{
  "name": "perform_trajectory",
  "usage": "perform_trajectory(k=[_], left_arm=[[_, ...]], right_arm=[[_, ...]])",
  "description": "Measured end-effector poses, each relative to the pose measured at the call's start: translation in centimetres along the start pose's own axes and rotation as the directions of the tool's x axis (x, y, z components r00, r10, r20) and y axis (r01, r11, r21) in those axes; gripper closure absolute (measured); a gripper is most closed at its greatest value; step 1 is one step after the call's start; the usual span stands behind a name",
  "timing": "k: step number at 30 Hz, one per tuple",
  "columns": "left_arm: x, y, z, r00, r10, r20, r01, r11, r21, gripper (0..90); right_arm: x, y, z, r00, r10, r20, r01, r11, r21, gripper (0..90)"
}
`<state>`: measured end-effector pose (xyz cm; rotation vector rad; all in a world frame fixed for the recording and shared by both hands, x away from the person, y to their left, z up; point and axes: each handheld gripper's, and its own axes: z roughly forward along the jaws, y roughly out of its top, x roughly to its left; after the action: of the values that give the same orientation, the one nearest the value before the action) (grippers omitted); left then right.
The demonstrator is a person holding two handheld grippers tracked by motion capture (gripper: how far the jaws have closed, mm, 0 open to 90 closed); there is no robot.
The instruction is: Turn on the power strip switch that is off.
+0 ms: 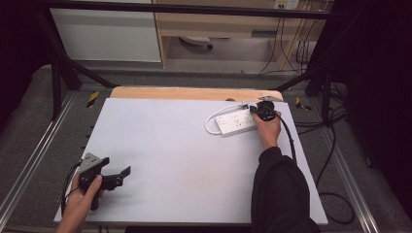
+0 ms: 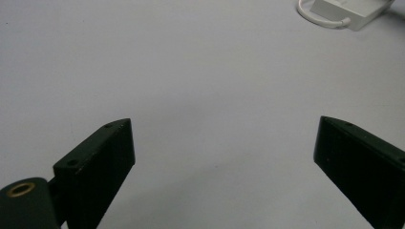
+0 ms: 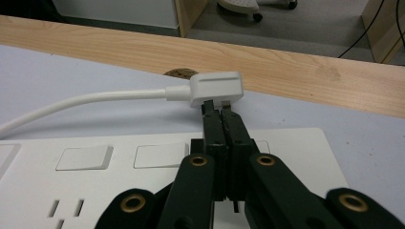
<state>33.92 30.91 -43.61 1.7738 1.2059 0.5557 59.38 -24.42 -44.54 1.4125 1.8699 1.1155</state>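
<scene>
A white power strip (image 1: 235,122) lies flat at the far right of the white table top (image 1: 175,145); its near end shows in the left gripper view (image 2: 351,12) and its switches and sockets in the right gripper view (image 3: 95,162). Its white cord (image 3: 86,102) ends in a white plug (image 3: 217,88), which hangs just above the strip's end. My right gripper (image 3: 220,109) is shut, and its tips touch the plug's underside between the pins; whether they pinch a pin is hidden. In the high view the right gripper (image 1: 256,110) sits over the strip's right end. My left gripper (image 1: 116,167) rests open near the front left corner, with nothing between its jaws (image 2: 224,157).
A bare wooden strip (image 1: 194,93) runs along the table's far edge, with a round hole (image 3: 180,73) in it behind the plug. The right gripper's black cable (image 1: 291,141) trails off the right side. Black frame bars (image 1: 63,63) and floor cables (image 1: 335,194) surround the table.
</scene>
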Motion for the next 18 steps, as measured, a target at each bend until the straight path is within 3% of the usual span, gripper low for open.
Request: perform_trajectory(k=[18], left_arm=[[0.02,0.0,-0.04,1.0,0.0,-0.002,0.0,1.0,-0.002,6.6]], right_arm=[[0.08,-0.22,0.03,0.9999,0.009,0.007,-0.009,1.0,-0.015,90.0]])
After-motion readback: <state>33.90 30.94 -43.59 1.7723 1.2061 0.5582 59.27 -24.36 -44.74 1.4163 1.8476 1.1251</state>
